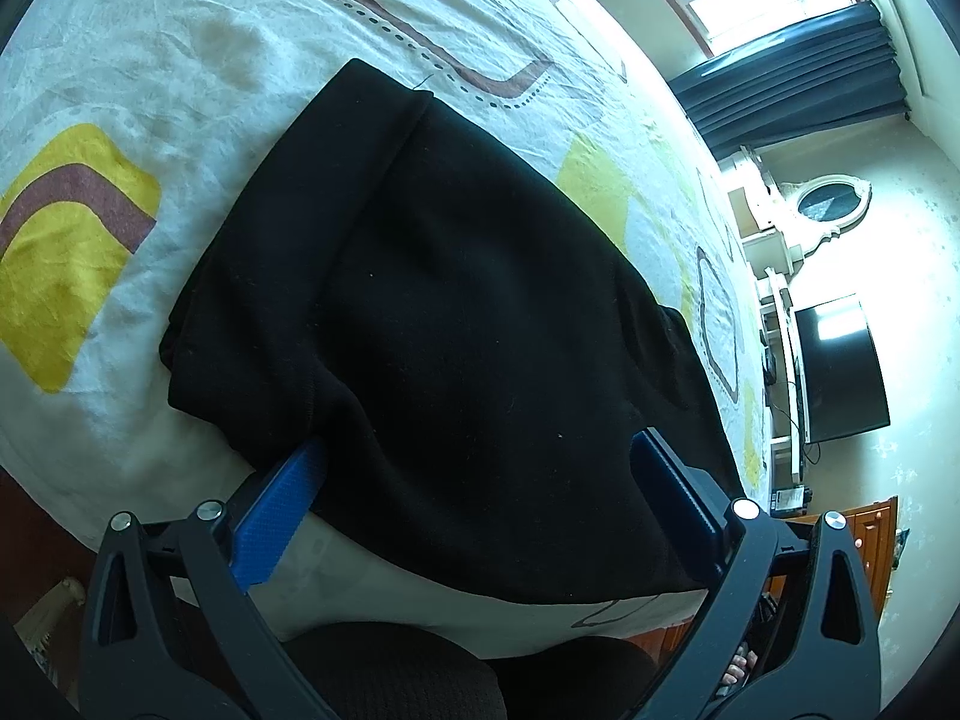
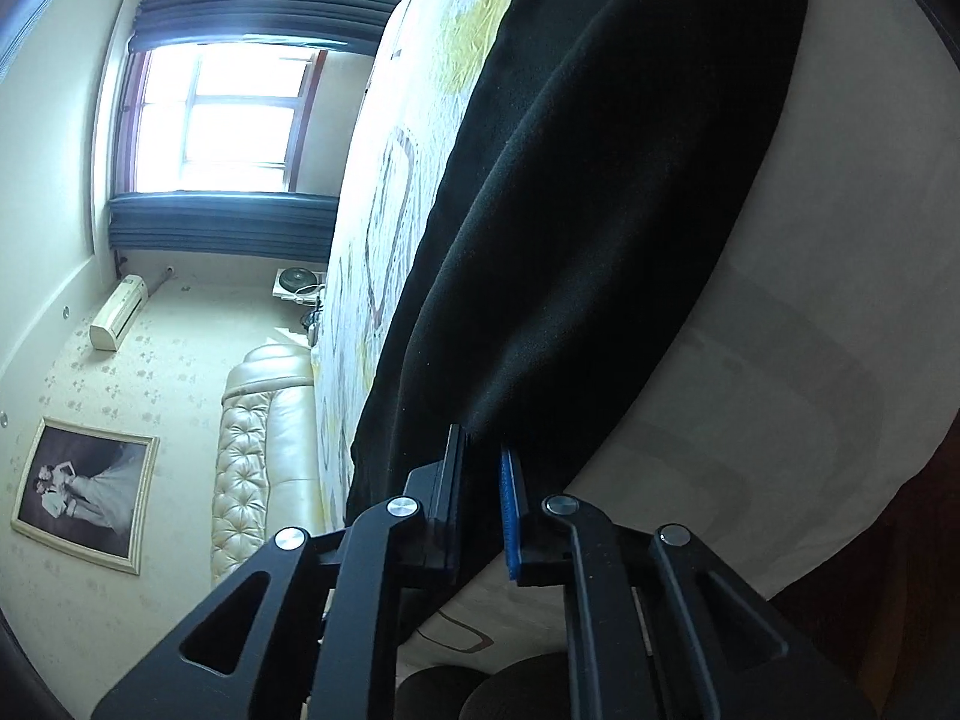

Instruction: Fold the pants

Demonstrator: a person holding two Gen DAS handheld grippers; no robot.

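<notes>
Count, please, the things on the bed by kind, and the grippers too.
Black pants: 1
Patterned bedsheet: 1
Grippers: 2, left gripper open around the pants, right gripper nearly closed on a pants edge
Total: 4

Left gripper (image 1: 477,468): black pants (image 1: 456,324) drape over the gap, hiding the fingertips and part of the right blue pad; can't tell if anything's pinched. Bed (image 1: 180,90) under the pants is covered, and its patterned sheet runs off the left-wrist frame at top and left. Right gripper (image 2: 483,462): fabric sits in the narrow gap, contact point in shadow. Pants (image 2: 600,180) cut off at the right-wrist frame's top edge, so full shape is unknown. Framed photo (image 2: 84,492) is too small to make out faces.
</notes>
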